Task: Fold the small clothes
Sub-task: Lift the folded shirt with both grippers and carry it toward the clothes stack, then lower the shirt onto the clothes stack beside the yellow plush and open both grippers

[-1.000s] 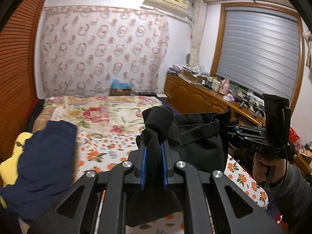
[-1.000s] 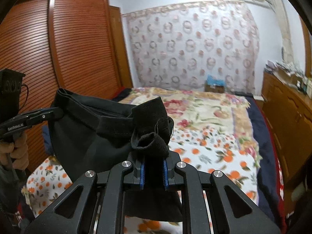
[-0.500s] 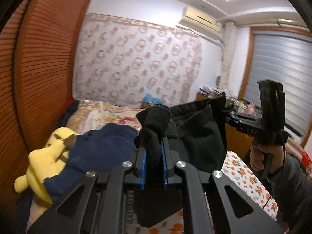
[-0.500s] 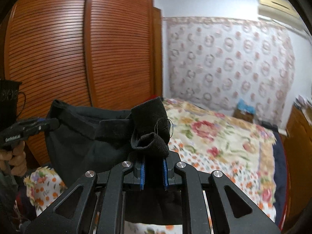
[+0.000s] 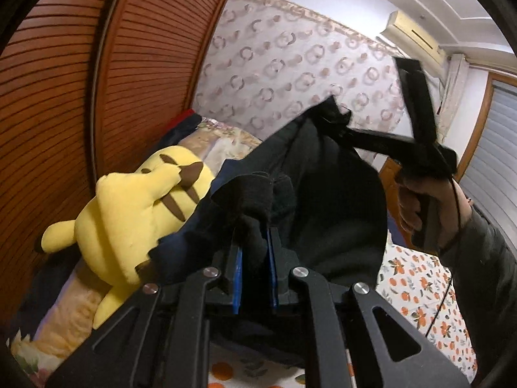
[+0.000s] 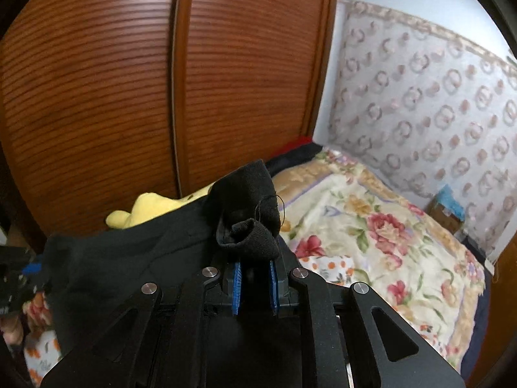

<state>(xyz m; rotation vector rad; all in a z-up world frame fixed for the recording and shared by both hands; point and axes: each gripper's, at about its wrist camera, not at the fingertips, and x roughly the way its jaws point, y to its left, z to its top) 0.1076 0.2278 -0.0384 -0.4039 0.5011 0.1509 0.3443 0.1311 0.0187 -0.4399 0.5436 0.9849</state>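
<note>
With the left gripper (image 5: 253,252) and right gripper (image 6: 255,270) each clenched on the black shorts (image 5: 336,200) held aloft mid-frame, no fold looks made yet.

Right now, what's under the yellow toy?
The yellow toy lies on the flowery bed, by the wardrobe. A navy cloth overlaps its right side. The black garment hides the rest.
</note>
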